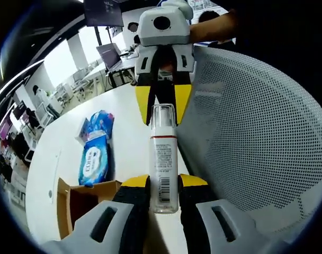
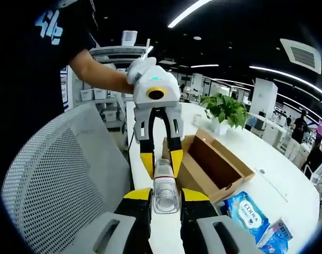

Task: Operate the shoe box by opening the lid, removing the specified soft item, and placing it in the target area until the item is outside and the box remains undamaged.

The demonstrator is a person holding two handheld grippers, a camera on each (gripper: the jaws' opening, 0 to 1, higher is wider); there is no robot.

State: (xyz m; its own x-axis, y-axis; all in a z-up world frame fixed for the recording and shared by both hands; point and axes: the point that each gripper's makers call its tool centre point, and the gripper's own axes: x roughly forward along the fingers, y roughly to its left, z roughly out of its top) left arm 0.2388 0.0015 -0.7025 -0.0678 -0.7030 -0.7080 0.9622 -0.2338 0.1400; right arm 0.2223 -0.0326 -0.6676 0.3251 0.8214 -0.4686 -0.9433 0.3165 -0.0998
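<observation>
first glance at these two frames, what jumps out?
The clear bottle held at both ends: the left tool clamps its base, the right tool its cap end, each facing the other above the table edge. Beside them sits a white mesh chair back. On the white table, the open cardboard box lies with blue wipes packs near it.

The blue wipes pack [image 2: 246, 212] at the lower right of the right gripper view reads "EDH". The bottle's [image 1: 164, 165] label carries a barcode and fine print too small to read. The shirt's [image 2: 47, 26] white mark is unreadable.
</observation>
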